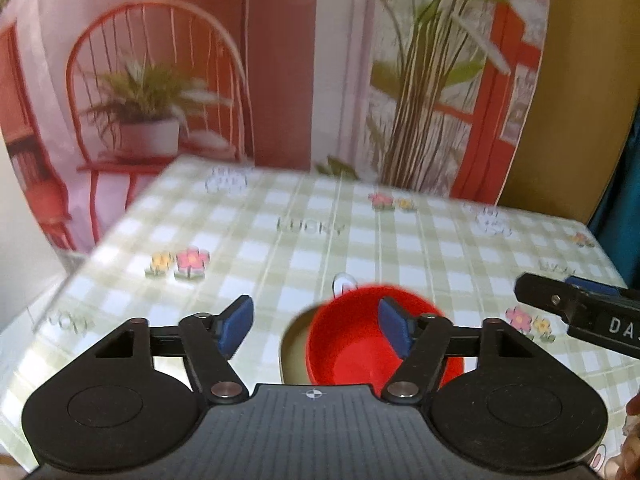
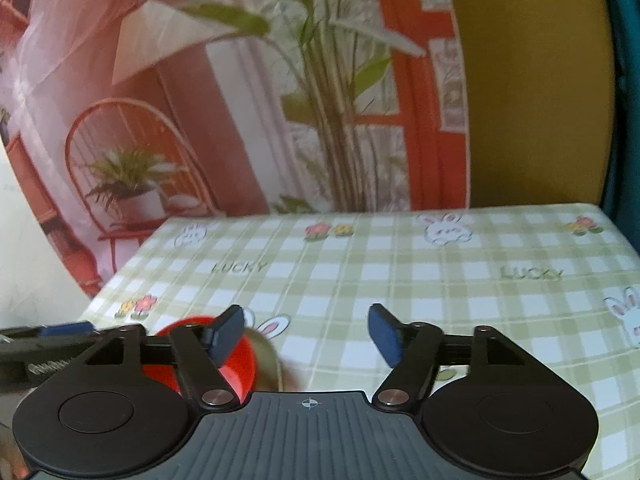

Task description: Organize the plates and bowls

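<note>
Red bowl: seen at the near edge of the checked tablecloth, seemingly set on a beige plate.
Left gripper: spread wide, nothing held.
Right gripper: likewise released.
Progress: judged partly stacked; other dishes not seen.

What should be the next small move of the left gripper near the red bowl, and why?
Probably ease the left gripper forward and down so the jaws straddle the rim of the red bowl. The jaws stand open and hold nothing, and the bowl, resting on a beige dish, lies slightly right of the gap, partly behind the right jaw. The right gripper is open too, over bare tablecloth.
</note>
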`<state>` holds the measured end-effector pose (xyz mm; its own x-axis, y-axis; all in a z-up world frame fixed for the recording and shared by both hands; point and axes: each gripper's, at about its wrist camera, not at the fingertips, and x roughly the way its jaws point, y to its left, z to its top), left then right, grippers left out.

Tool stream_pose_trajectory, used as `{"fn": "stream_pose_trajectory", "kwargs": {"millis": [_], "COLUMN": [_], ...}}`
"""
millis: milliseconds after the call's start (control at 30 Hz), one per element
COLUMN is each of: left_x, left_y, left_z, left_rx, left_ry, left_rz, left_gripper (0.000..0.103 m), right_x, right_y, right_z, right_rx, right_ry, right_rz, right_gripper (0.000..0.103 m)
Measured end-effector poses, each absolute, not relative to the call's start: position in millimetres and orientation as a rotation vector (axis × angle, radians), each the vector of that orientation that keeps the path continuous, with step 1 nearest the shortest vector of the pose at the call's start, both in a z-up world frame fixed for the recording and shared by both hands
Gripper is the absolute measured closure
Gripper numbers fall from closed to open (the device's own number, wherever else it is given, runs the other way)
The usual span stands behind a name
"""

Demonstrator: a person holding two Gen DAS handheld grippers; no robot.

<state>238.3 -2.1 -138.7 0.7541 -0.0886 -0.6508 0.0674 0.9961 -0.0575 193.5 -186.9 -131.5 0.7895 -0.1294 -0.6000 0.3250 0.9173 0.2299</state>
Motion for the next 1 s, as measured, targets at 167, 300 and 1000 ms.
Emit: {"fn": "stream_pose_trajectory", "kwargs": {"millis": [167, 300, 1000], "left_x": [233.7, 229.2, 194.2], "left_y": [-0.8, -3.7, -1.0], "left_z": [-107.2, -83.2, -4.1], "left_rx": [-0.018, 0.002, 0.02], "left_ry": [0.635, 0.576, 0.387], "left_rz": [-0.091, -0.07, -0.015], "left_gripper": [0.022, 0.021, 0.017], "right_x": [183.4, 178.8, 154.1], "right_y": [-195.2, -195.4, -189.6], "right_z": [-110.5, -90.4, -3.8], "right_rx": [0.331, 0.3, 0.258], "right_ry": [0.56, 0.519, 0.351], "right_rz": [-0.267, -0.3, -0.325], "right_gripper": [0.007, 0.0, 0.0]}}
